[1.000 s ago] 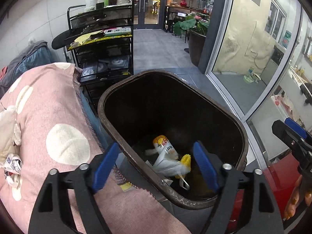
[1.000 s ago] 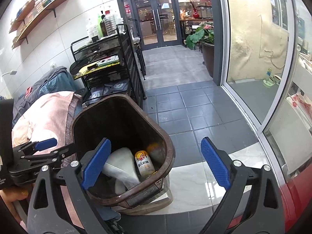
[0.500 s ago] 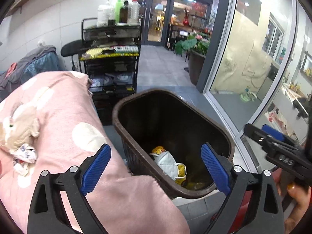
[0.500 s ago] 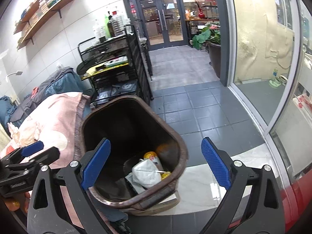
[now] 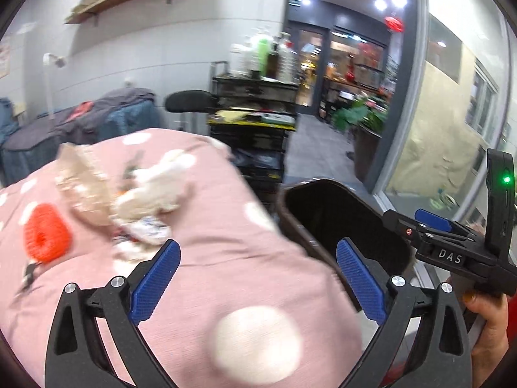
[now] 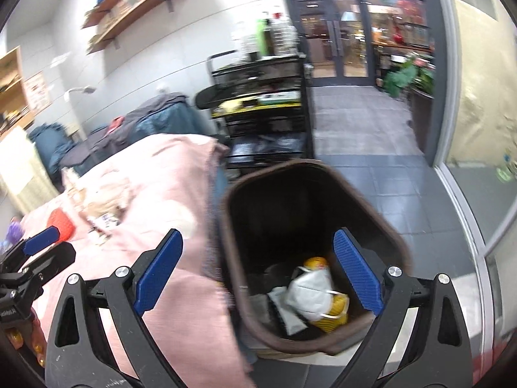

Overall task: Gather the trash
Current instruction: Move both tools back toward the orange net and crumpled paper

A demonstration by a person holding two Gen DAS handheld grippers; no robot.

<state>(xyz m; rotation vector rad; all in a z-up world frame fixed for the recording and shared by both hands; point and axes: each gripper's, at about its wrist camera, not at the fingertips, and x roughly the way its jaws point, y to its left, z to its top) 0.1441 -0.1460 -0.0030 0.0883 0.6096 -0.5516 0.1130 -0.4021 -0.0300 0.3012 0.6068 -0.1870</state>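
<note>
A dark brown trash bin (image 6: 381, 226) stands on the floor beside a pink spotted blanket (image 5: 232, 252). In the right wrist view it holds a white face mask (image 6: 311, 291), a yellow can and other scraps. On the blanket lie crumpled paper wrappers (image 5: 142, 229), a beige bag (image 5: 84, 177) and an orange knitted ring (image 5: 45, 236). My left gripper (image 5: 257, 278) is open and empty above the blanket, short of the wrappers. My right gripper (image 6: 258, 274) is open and empty above the bin's near rim; it also shows in the left wrist view (image 5: 433, 223).
A black shelf cart (image 6: 261, 103) with bottles stands behind the bin. Dark clothes (image 5: 97, 119) are piled at the back left. A glass wall (image 6: 478, 97) runs along the right. A potted plant (image 5: 368, 123) stands by the doorway.
Both grippers have swung left, away from the bin toward the blanket. The wrappers and the orange ring have come into the left wrist view. Both stay open.
</note>
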